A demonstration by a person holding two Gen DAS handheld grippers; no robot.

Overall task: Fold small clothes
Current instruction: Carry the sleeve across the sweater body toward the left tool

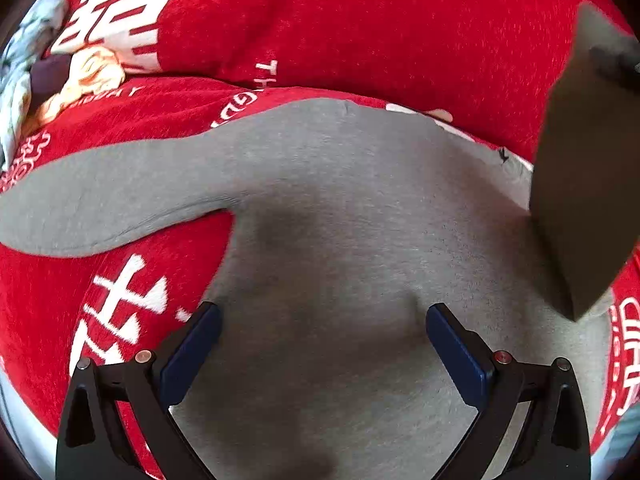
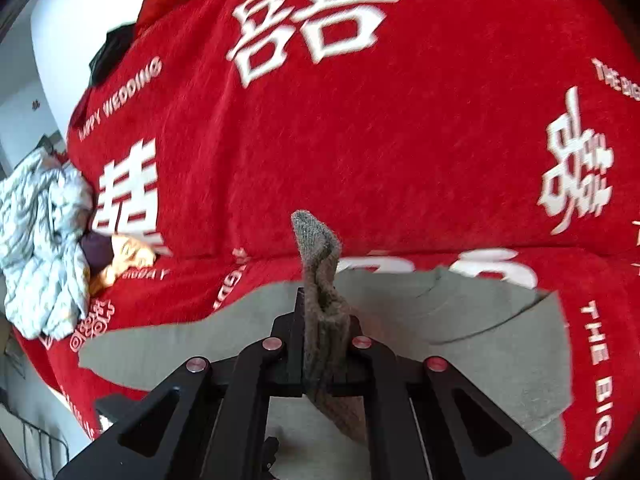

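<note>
Grey garment (image 2: pixel 460 320) edge pinched in right claw (image 2: pixel 322 320), lifted.

Red blanket (image 2: pixel 360 140) with white lettering; crumpled pale cloth (image 2: pixel 44 240) at its edge.

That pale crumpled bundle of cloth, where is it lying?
The pale crumpled bundle lies at the far left of the right wrist view, on the red blanket's edge.

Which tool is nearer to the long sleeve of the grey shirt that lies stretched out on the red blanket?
Left. The left tool hovers open over the shirt's body, beside the grey sleeve. The right tool is shut on a lifted fold at the shirt's far side.
</note>
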